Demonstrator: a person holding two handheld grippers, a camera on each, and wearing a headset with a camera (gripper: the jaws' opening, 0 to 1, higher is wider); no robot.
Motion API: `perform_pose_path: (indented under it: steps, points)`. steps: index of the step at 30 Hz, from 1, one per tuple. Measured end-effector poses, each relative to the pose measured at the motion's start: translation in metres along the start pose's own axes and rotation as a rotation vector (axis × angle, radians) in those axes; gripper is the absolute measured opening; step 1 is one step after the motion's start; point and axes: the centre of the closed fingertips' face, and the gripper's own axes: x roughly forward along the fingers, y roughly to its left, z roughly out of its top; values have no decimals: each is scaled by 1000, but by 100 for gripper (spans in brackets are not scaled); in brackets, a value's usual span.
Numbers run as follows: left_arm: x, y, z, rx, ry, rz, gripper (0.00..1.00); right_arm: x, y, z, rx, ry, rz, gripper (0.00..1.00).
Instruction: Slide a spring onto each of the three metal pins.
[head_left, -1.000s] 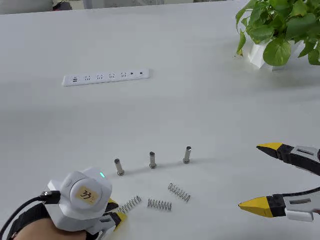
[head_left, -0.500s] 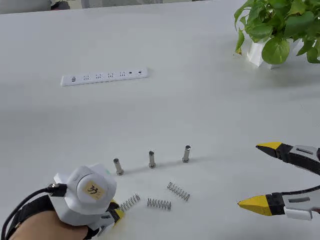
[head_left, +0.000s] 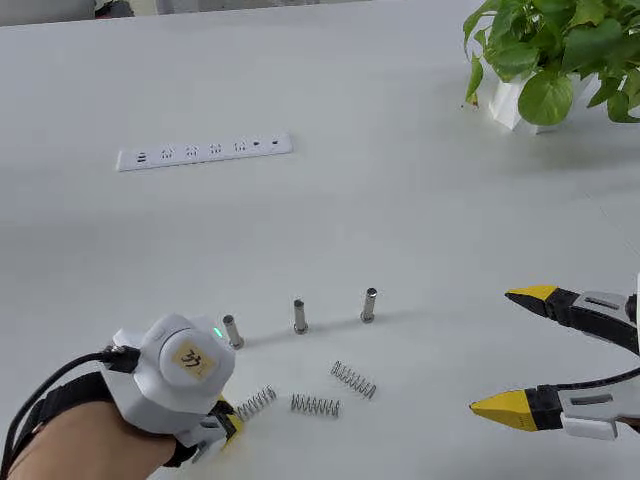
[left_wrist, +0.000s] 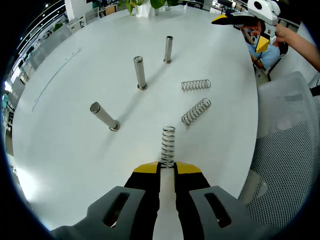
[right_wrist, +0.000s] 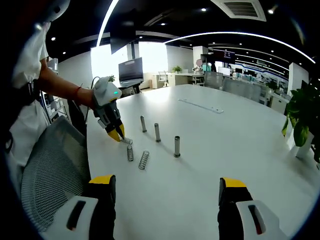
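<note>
Springs lay flat on the counter (head_left: 420, 200), three in all, none yet on a pin. The nearest spring (left_wrist: 168, 145) ran straight out ahead of the left gripper (left_wrist: 167, 167), whose jaws were pressed nearly together on its near end. That looked like a grip taken at the tip so the free end could be steered over a pin. The middle spring (left_wrist: 196, 111) and the far spring (left_wrist: 196, 85) waited ahead and to that gripper's right.

Beyond them the three metal pins stood upright on their flanged bases: the left pin (left_wrist: 104, 116) closest, then the centre pin (left_wrist: 139, 72) and the far pin (left_wrist: 168, 49). Standing up, they left their tops open for threading.

The right gripper (head_left: 515, 350) hovered well off to the side with its jaws spread wide and nothing between them, probably held ready to steady a pin.

Compared with a second earlier, the left gripper had crept slightly toward the left pin. The nearest spring kept its place on the counter, so the lift had apparently not begun. The right gripper had stayed put and spread.
</note>
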Motion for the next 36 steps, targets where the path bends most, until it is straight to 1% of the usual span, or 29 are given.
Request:
perform_pose_path:
  steps: [4,7,9,11,14,16,19,20,23,26,29,36]
  points:
    - [-2,1,-2,-18,-10,-6,7,1,1,1,2,1,5,84]
    - [-4,0,-3,-42,-25,-12,7,3,2,2,2,2,8,83]
    - [-7,-1,-2,-49,-41,-14,7,4,3,2,1,3,12,83]
    - [-9,-3,-2,-70,-61,-21,7,4,4,3,0,5,16,83]
    - [-12,-2,-3,-74,-73,-20,7,5,4,5,-3,6,18,83]
    - [-10,-2,-7,-75,-70,-19,7,5,4,4,-5,13,20,83]
    - [-7,-3,-10,-80,-61,-24,7,5,5,8,-8,3,19,83]
    - [-8,-3,-10,-73,-58,-20,7,6,5,8,-12,4,18,83]
    - [-8,-3,-10,-82,-56,-23,7,6,5,8,-11,5,18,83]
    - [-6,-3,-10,-68,-41,-21,7,6,4,8,-10,4,15,82]
    - [-5,-4,-9,-59,-36,-30,7,6,4,7,-8,2,13,82]
    - [-3,-6,-6,-70,-24,-45,7,5,4,4,4,1,8,82]
